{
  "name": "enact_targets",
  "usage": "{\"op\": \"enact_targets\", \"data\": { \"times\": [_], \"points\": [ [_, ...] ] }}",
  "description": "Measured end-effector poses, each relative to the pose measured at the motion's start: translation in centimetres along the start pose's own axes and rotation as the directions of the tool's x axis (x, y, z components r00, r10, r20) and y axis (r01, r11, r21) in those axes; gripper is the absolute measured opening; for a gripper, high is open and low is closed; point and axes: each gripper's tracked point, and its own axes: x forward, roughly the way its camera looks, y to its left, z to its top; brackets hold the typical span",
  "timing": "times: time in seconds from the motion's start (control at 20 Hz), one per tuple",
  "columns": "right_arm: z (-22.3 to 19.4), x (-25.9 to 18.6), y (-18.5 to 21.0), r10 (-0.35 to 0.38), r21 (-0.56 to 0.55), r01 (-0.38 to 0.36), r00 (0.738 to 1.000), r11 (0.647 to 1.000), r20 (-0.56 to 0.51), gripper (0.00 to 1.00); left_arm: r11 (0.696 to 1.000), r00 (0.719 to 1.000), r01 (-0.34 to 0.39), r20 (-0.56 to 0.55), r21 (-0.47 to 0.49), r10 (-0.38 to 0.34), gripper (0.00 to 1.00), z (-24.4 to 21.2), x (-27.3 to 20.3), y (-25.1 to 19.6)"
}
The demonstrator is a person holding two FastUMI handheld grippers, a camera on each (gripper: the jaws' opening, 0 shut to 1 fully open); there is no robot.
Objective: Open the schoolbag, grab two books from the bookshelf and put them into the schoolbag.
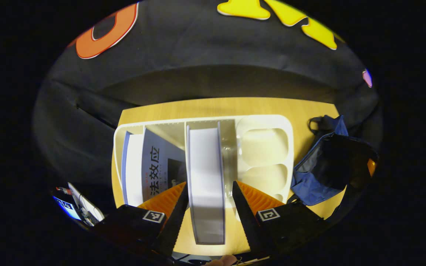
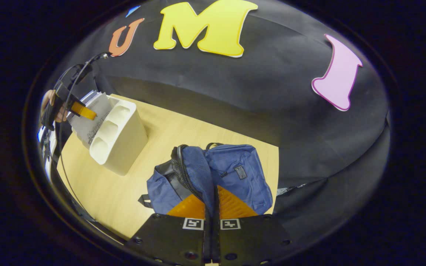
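- Now your left gripper (image 1: pixel 210 195) stands wide apart astride an upright book (image 1: pixel 206 177) in the middle slot of the white bookshelf (image 1: pixel 287 129) — neither finger presses on it.
- Just left of it, a second book (image 1: pixel 155 166) leans in the neighbouring slot.
- Your right gripper (image 2: pixel 212 207) is pinched together on an edge of the blue schoolbag (image 2: pixel 235 173) — its mouth gapes, right of the shelf on the wooden table (image 2: pixel 176 129).
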Motion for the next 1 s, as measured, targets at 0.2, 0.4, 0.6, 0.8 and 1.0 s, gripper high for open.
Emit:
{"op": "enact_targets", "data": {
  "times": [0.2,0.4,0.6,0.8,1.0],
  "points": [
    [-0.5,0.1,0.1,0.017,0.024,-0.017,1.0,1.0,-0.001,0.02,1.0,1.0,-0.005,-0.029,0.0,0.005,0.58,0.4,1.3,0.0],
    [-0.8,0.0,0.2,0.024,0.034,-0.024,1.0,0.999,0.007,0.02,0.999,0.999,0.01,-0.049,0.033,-0.008,0.47,0.4,1.2,-0.7],
    [-0.8,-0.1,0.3,0.031,0.027,-0.031,0.999,0.999,0.015,0.01,1.0,0.996,0.011,-0.09,0.01,-0.01,0.45,-0.7,-0.1,-1.0],
    [-1.0,0.0,0.8,0.047,0.011,-0.047,0.999,0.999,0.02,0.0,1.0,0.998,0.001,-0.059,-0.002,-0.001,0.44,-2.1,-4.0,0.3],
    [-1.3,0.0,1.1,0.07,-0.002,-0.07,0.997,0.998,0.029,0.01,0.998,0.999,0.018,0.029,-0.053,-0.017,0.44,-4.3,-9.1,1.1]
  ]
}}
